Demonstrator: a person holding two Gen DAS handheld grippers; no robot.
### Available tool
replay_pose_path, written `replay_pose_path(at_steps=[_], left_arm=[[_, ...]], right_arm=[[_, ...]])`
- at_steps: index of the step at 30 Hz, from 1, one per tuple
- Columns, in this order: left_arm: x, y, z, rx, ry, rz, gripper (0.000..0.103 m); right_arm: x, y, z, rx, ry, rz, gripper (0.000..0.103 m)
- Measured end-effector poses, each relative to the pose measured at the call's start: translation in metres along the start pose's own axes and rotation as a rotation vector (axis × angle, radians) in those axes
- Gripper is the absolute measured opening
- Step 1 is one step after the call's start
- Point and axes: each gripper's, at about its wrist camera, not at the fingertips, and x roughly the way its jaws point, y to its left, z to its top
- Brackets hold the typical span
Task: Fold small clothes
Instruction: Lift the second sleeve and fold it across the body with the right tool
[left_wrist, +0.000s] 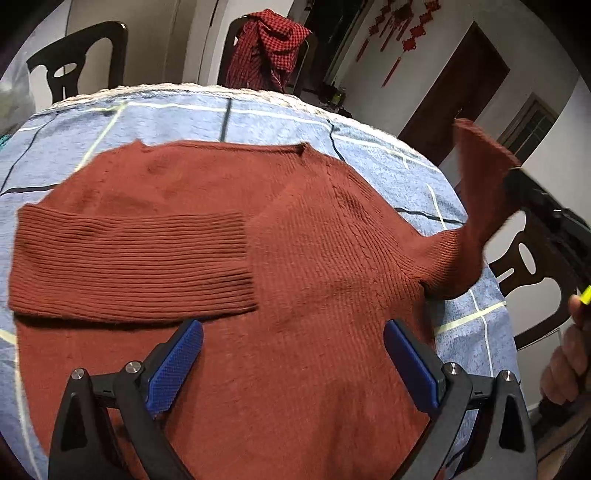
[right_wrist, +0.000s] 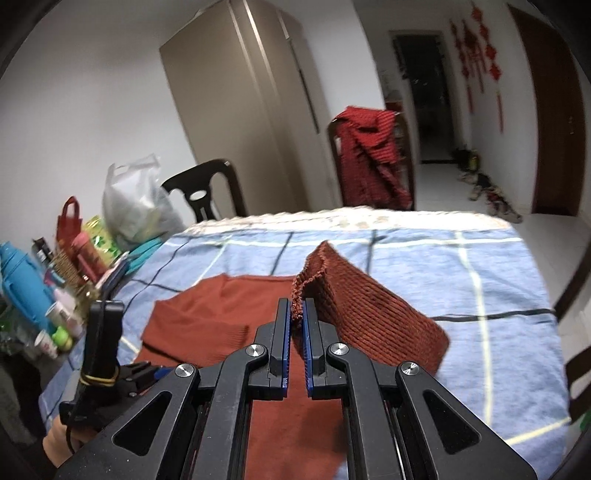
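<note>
A rust-red knitted sweater (left_wrist: 229, 236) lies flat on a blue checked tablecloth (left_wrist: 258, 118). One sleeve (left_wrist: 133, 266) is folded across its body. My left gripper (left_wrist: 293, 354) hovers open over the sweater's lower part, with nothing between its blue pads. The other sleeve (left_wrist: 476, 184) is lifted off the table at the right, held by its cuff. In the right wrist view my right gripper (right_wrist: 297, 312) is shut on that sleeve's cuff (right_wrist: 354, 295), which hangs above the sweater (right_wrist: 221, 306).
Dark chairs stand around the table; one at the far side carries a red checked garment (left_wrist: 269, 48). Bottles, bags and a white plastic bag (right_wrist: 136, 203) crowd the table's left edge. A person's hand (left_wrist: 565, 365) holds the right tool. The left tool (right_wrist: 99, 354) shows at lower left.
</note>
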Motion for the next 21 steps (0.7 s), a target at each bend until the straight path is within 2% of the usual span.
replay_pose_path(at_steps=[4,14,21], left_arm=[[-0.015,0.014,-0.002,-0.008,-0.033,0.023,0.099],[-0.028,0.05,-0.008,-0.041,-0.038,0.051,0.099],[-0.031,0.069,-0.014,-0.066,-0.029,0.062,0.099]], right_arm=[[0.019,0.014,0.0,-0.024,0.04,0.05,0.006],[0.056,0.04,-0.006,-0.025,0.112,0.151,0.006],[0.084,0.053,-0.016,-0.024,0.185,0.176,0.006]])
